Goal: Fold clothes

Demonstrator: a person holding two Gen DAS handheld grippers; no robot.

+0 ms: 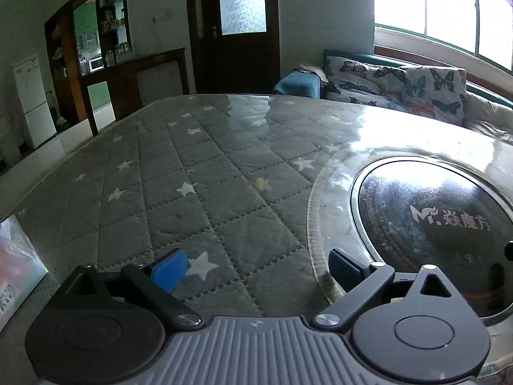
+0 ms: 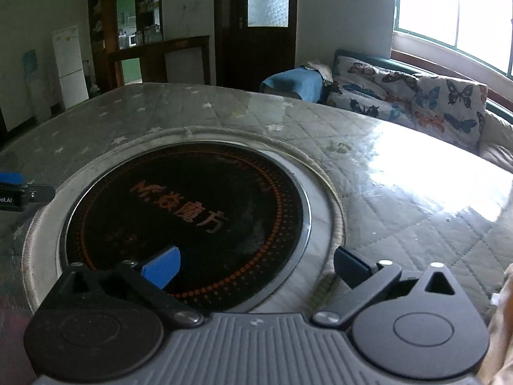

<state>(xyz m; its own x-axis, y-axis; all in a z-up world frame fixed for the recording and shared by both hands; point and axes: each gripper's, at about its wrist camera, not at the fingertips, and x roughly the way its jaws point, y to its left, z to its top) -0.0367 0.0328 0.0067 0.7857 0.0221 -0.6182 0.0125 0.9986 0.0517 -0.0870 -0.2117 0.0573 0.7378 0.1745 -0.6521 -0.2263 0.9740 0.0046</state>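
No garment lies between the fingers in either view. My left gripper (image 1: 256, 268) is open and empty above the grey quilted star-pattern table cover (image 1: 198, 173). My right gripper (image 2: 253, 264) is open and empty above the round black cooktop (image 2: 186, 218) set in the table. A strip of beige cloth (image 2: 503, 320) shows at the right edge of the right wrist view; I cannot tell what it is. The tip of the left gripper (image 2: 12, 189) shows at the left edge of that view.
The cooktop (image 1: 433, 224) also shows at right in the left wrist view. A white plastic bag (image 1: 16, 263) lies at the table's left edge. A sofa with butterfly cushions (image 1: 400, 86) stands beyond the table under a window. A fridge (image 1: 32, 96) and cabinets stand at far left.
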